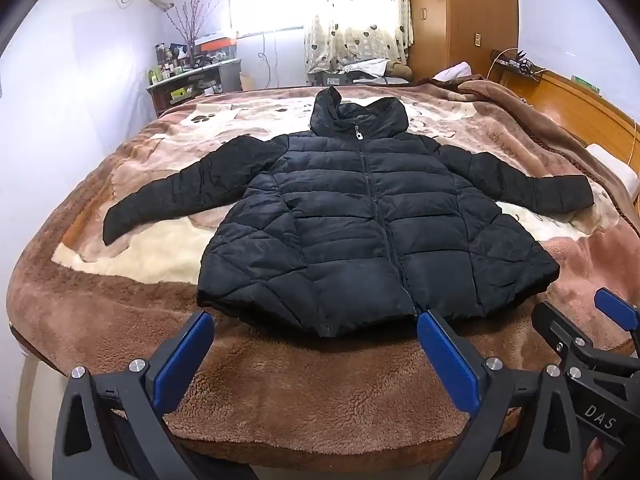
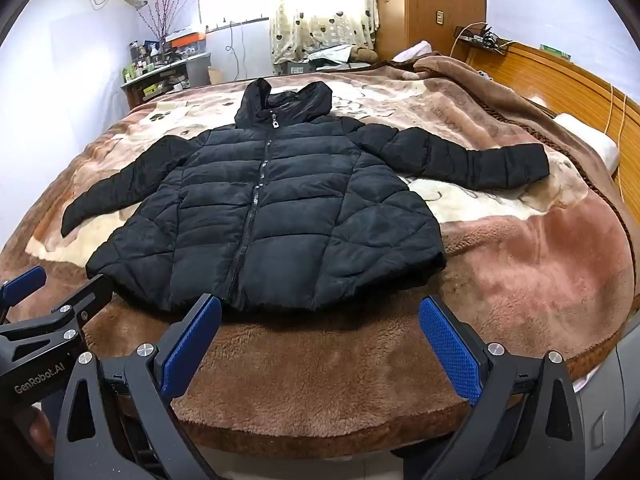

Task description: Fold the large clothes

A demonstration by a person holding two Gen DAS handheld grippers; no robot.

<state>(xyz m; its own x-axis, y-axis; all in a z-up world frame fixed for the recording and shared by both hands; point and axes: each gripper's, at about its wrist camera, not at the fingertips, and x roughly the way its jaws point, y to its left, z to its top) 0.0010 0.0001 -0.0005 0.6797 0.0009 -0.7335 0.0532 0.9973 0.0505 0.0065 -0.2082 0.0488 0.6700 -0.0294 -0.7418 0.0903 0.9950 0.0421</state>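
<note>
I hold my left gripper (image 1: 316, 344) and right gripper (image 2: 320, 332) released, empty, above the blanket (image 1: 320, 384) near the flat black jacket's (image 1: 360, 216) hem.

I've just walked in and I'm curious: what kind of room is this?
Most likely a home bedroom: a bed with a plush brown blanket, a wooden wardrobe, and a heart-patterned curtain by the window.

Pale walls (image 1: 80, 60); a bright window (image 1: 272, 8) at 12 o'clock, curtain (image 1: 356, 12) beside it, wardrobe (image 1: 460, 8) at 1, perhaps a cluttered shelf (image 1: 192, 76) at 10.
</note>
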